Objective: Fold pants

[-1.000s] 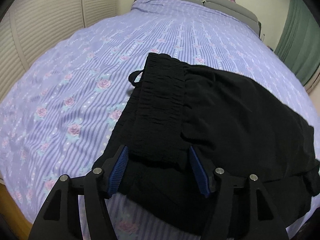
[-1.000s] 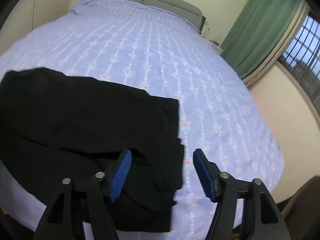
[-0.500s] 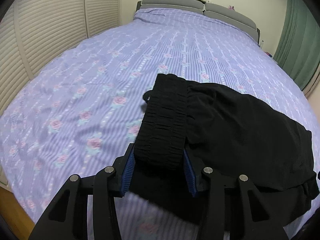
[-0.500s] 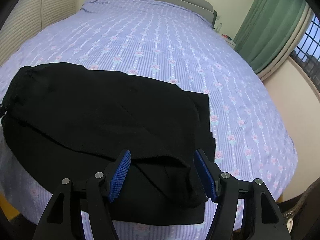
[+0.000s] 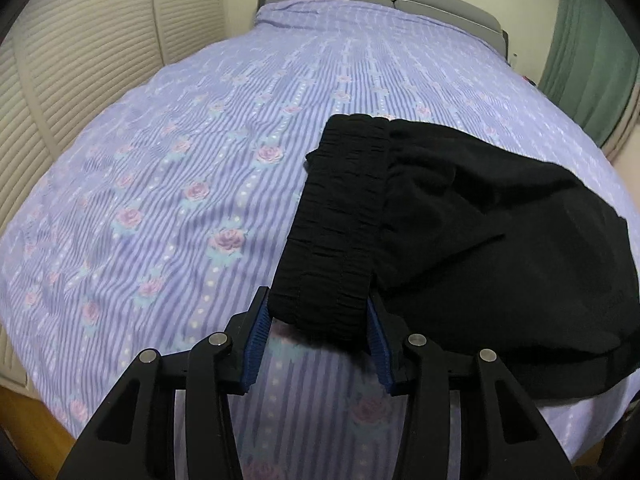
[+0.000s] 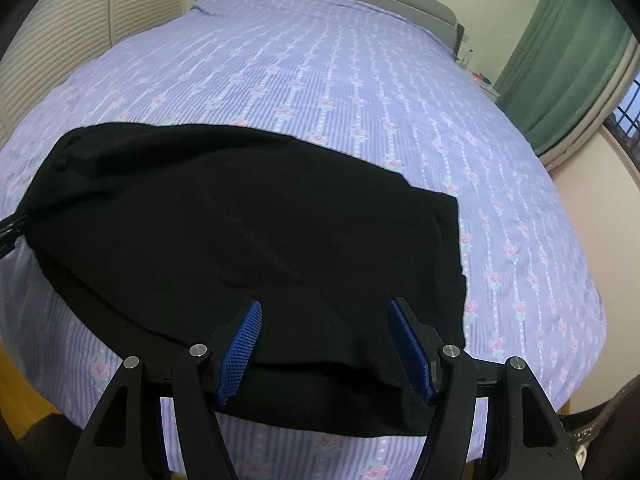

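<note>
Two tongs met the black pants (image 6: pixel 248 216) on the bed (image 5: pixel 200 140). The left tongs (image 5: pixel 320 322) were clamped on the elastic waistband (image 5: pixel 340 216), which ran from lower centre up toward the frame's middle, the rest of the garment spreading to the right. The right tongs (image 6: pixel 324 340) stood spread wide, pads either side of the near hem without pinching it. The pants' long axis lay across the frames, waistband end at the left tongs, so the fold likely depended on that hand.

We lose the black pants (image 5: pixel 500 240) at the left-wrist frame's right edge — the waistband's near end hides the left gripper's fingertips (image 5: pixel 262 320) (contact unclear).
</note>
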{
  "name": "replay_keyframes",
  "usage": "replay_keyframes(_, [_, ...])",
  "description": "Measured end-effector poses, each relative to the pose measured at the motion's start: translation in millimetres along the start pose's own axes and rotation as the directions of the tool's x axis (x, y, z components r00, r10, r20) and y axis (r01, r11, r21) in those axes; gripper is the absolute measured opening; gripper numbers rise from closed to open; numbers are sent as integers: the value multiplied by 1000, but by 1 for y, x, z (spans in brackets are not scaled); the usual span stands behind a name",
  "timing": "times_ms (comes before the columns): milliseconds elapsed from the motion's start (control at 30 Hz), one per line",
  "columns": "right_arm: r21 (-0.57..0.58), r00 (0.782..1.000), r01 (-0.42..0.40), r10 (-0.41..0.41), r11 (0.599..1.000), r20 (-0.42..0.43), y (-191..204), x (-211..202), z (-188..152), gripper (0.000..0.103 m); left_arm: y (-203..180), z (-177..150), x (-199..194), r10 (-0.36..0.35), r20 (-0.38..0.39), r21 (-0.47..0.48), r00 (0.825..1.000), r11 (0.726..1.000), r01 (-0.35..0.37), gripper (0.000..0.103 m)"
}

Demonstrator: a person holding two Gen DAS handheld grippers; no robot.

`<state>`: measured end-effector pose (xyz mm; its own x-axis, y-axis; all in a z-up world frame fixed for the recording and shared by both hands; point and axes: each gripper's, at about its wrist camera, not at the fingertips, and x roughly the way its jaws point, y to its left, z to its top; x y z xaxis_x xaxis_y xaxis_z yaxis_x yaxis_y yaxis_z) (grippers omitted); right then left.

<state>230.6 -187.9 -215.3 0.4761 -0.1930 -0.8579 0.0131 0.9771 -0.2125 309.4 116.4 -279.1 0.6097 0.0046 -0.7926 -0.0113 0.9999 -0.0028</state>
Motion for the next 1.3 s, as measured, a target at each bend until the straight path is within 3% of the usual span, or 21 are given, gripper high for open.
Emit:
replay_keyframes(167, [25, 1000, -13, 13, 1000, -3, -2, -1, -8, 66, -6, 4, -13, 32, -5, 11, 999, 999, -32, 47])
replay_keyframes(367, [50, 1000, 4, -4, 999, -7, -20, -11, -23, 66, -34, 6, -52, 82, 2, 87, 997, 993, -82, 50])
replay_keyframes(467, [47, 1000, 27, -27, 999, -12, -36, -13, -35, 66, -53, 11, -68, 78, 26, 117, 997, 990, -80, 57])
replay_keyframes(733, [-26, 997, 22, -24, 999, -74, -68, 16, -70, 66, -108, 20, -63, 2, 58, 193, 998, 981, -14, 57])
replay_keyframes(800, [-50, 996, 6, -11, 999, -94, -69, 27, -74, 60, -116, 21, -59, -2, 63, 190, 998, 982, -10, 58])
replay_keyframes(833, [-68, 994, -13, 5, 998, -110, -68, 35, -77, 42, -119, 21, -57, 1, 63, 191, 998, 981, -13, 58])
replay_keyframes(867, [-73, 992, -29, 20, 997, -128, -69, 41, -79, 17, -119, 21, -56, 3, 60, 191, 998, 981, -14, 58])
replay_keyframes(900, [-66, 990, -47, 38, 997, -136, -71, 43, -80, 9, -121, 21, -56, 4, 58, 188, 998, 982, -15, 58])
replay_keyframes(1067, [-116, 997, -18, 10, 993, -77, -77, 22, -83, 4, -120, 19, -59, 11, 54, 191, 999, 981, -21, 58])
replay_keyframes(1300, [-232, 989, -29, -6, 972, -148, -67, 29, -111, 4, -110, -5, -55, 25, 6, 217, 1000, 976, -26, 58])
